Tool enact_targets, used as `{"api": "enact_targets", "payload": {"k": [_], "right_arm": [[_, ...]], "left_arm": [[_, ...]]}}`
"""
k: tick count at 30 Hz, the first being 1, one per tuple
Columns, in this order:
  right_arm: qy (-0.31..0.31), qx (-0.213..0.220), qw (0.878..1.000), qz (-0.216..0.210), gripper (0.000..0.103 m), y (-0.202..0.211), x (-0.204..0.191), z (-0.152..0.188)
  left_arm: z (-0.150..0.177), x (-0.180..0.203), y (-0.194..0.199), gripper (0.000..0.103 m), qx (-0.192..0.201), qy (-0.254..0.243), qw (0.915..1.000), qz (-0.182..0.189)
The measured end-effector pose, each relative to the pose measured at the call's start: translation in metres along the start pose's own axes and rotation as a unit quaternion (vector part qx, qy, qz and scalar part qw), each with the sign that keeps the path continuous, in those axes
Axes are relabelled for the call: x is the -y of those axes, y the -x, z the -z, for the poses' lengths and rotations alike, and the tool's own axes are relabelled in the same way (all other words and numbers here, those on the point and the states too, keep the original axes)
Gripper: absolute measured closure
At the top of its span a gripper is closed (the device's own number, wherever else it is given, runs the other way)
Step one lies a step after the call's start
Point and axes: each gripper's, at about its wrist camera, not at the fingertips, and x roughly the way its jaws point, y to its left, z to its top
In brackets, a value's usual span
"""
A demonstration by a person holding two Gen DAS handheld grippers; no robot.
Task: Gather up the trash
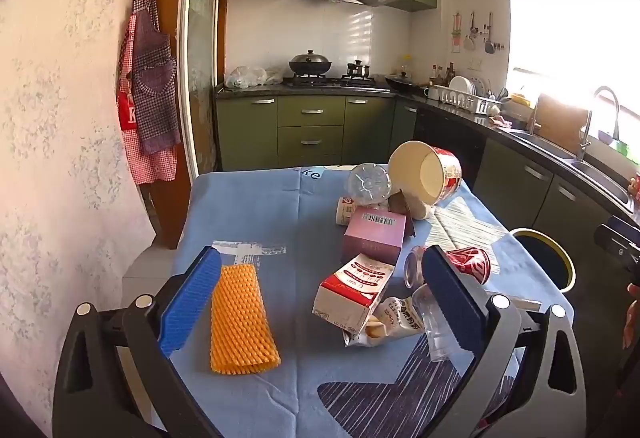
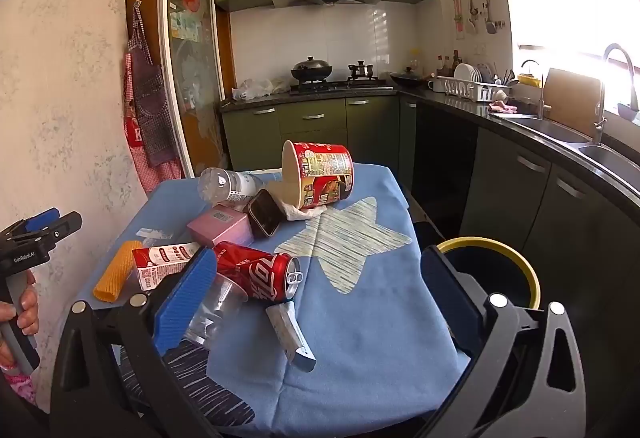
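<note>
The trash lies heaped on the table (image 2: 360,318) under a blue cloth, around a red cola can (image 2: 256,272) on its side. Touching the can on the near side is a clear plastic cup (image 2: 218,312); a milk carton (image 1: 352,292) lies just left of it, an orange foam net (image 1: 240,322) farther left. Behind the can are a pink box (image 1: 374,236), a plastic bottle (image 2: 230,186) and a tipped noodle cup (image 2: 320,174). A yellow-rimmed bin (image 2: 516,270) stands right of the can, beside the table. The left gripper (image 1: 320,302) and right gripper (image 2: 320,302) hover with jaws wide apart, holding nothing.

Both grippers — left (image 1: 320,302), right (image 2: 316,302) — jaws wide.
</note>
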Motion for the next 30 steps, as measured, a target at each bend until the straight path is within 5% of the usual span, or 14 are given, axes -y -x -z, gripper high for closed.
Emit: {"api": "enact_targets", "payload": {"k": [30], "right_arm": [[-0.005, -0.017, 1.000, 0.006, 0.006, -0.012, 0.003, 0.007]], "left_arm": [[-0.001, 0.001, 0.001, 0.004, 0.009, -0.006, 0.9999, -0.011]]}}
